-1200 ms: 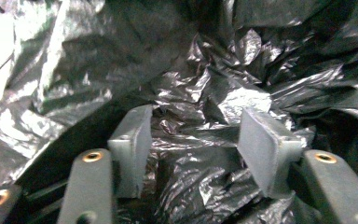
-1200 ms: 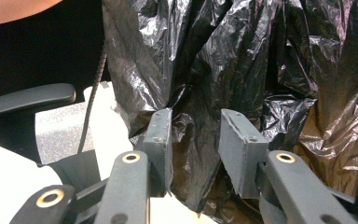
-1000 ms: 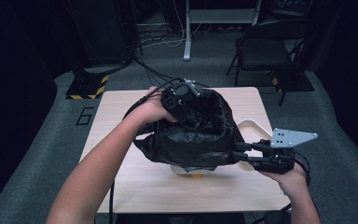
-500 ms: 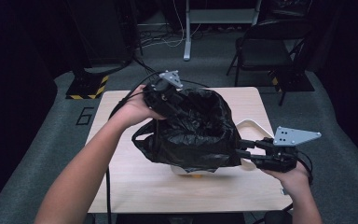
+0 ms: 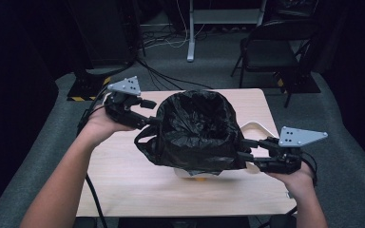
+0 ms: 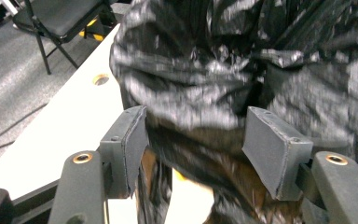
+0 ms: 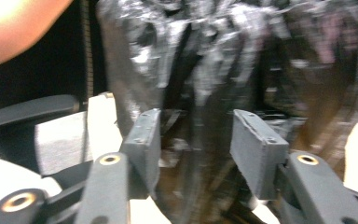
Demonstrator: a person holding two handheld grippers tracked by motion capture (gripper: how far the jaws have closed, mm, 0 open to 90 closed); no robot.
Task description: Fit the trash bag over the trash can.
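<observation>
Black bin bag (image 5: pixel 197 130) sits at the middle of the table (image 5: pixel 123 166), draped over a white container (image 5: pixel 256 130) whose rim peeks out at its 3 o'clock side, mouth gaping upward. At the bag's 9 o'clock I hold my left tongs (image 5: pixel 148 111), their jaws apart and just lately widening, with crinkled plastic lying between the pads though I see no squeeze on it. At its 4 o'clock my right tongs (image 5: pixel 243 148) stand spread too, also having just been opening, bag film loose between their pads (image 7: pixel 256 149).
</observation>
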